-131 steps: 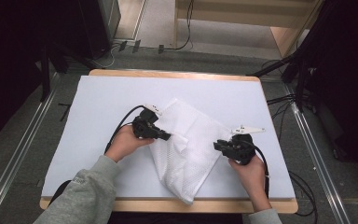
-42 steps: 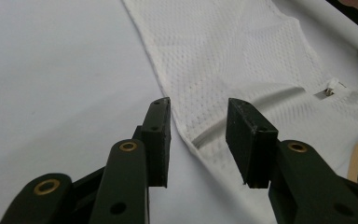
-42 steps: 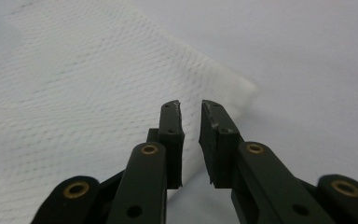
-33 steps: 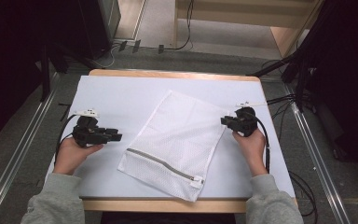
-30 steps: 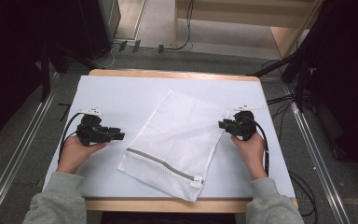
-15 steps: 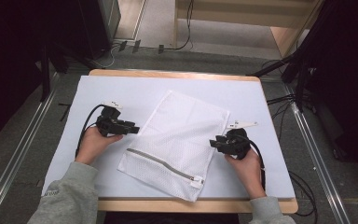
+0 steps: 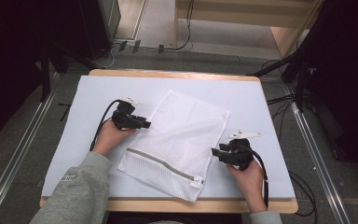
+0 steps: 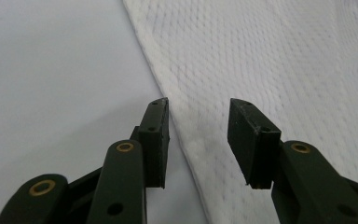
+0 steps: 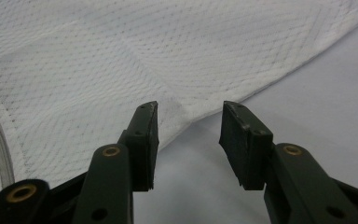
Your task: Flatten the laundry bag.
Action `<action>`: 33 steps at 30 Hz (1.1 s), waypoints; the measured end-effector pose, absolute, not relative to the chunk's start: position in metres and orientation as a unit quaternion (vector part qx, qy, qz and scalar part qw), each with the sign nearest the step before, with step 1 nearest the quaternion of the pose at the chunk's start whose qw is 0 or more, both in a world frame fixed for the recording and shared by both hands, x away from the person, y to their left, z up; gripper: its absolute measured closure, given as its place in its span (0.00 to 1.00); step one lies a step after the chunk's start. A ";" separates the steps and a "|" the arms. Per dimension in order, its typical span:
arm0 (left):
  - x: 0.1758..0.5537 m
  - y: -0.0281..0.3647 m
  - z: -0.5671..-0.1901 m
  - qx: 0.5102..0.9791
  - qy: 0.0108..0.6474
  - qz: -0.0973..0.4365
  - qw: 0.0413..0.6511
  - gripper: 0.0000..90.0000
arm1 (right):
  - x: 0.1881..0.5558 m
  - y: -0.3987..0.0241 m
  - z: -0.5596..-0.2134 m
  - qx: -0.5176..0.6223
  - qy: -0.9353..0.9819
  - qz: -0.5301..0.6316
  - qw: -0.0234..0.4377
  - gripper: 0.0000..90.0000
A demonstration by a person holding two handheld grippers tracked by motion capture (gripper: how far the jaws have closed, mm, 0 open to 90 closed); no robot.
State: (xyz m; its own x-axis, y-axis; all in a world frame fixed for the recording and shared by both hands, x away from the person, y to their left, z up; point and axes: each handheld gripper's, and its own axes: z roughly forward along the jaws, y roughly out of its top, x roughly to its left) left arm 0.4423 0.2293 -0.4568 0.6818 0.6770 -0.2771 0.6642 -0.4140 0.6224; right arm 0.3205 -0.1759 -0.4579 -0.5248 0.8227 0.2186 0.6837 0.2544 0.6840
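White surface (image 7: 65, 140) carries mesh bag (image 7: 182, 140). Left gripper (image 8: 198, 137) parted at bag's left edge, gripping nothing. Right gripper (image 9: 189, 140), jaws just opening, at right edge, empty.

The tabletop (image 7: 65, 154) is seen from above the person's side, looking forward and down. Each claw-mounted camera is aimed low along its own jaws, very close to the white mesh laundry bag (image 7: 177, 140), whose opposite edges are shared with the high view.
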 end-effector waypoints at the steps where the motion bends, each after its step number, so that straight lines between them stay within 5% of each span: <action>1: 0.443 0.227 -0.457 0.841 0.397 0.012 0.366 0.67 | 0.321 -0.175 -0.459 0.477 0.788 0.378 0.093 0.64; 14: 0.446 0.198 -0.453 0.860 0.391 0.023 0.329 0.74 | 0.333 -0.165 -0.467 0.472 0.796 0.368 0.092 0.63; 20: 0.447 0.195 -0.455 0.854 0.403 0.039 0.325 1.00 | 0.339 -0.157 -0.471 0.462 0.803 0.365 0.091 0.63; 33: 0.449 0.206 -0.451 0.839 0.420 0.024 0.344 1.00 | 0.339 -0.158 -0.468 0.464 0.796 0.377 0.093 0.62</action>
